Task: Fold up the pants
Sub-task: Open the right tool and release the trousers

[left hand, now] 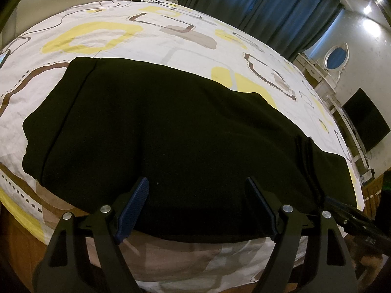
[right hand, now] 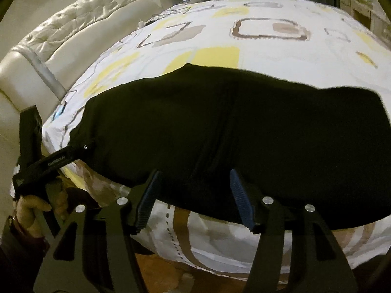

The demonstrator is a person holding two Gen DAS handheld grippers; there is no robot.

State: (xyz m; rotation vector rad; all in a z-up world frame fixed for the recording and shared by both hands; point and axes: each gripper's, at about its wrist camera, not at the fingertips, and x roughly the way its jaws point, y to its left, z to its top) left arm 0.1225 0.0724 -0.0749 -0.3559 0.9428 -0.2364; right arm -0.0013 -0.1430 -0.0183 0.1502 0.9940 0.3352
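The left gripper [left hand: 201, 204] stands with its jaws wide apart, holding nothing, its blue ribbed pads poised over the near edge of the black pants [left hand: 171, 127]; the right gripper [right hand: 195, 199] is likewise spread and empty, hovering at the same near edge further along the garment; in the right wrist view the other tool shows at the left, its tip at the cloth's corner, though whether it touches there I cannot tell. The step in hand looks like taking the near edge for a fold; done well, each tong should come down so one finger slips beneath the hem and one rides above, closing on all layers at once, both at matching height so the fold lifts evenly; a shallow bite would likely catch only the top layer and drag it askew. The pants lie flat in a broad dark slab on the patterned bedsheet [left hand: 151, 31], stretched crosswise before both tongs, near edge just under the fingertips, far edge towards the middle of the bed; the padded headboard [right hand: 63, 31] stands well apart.
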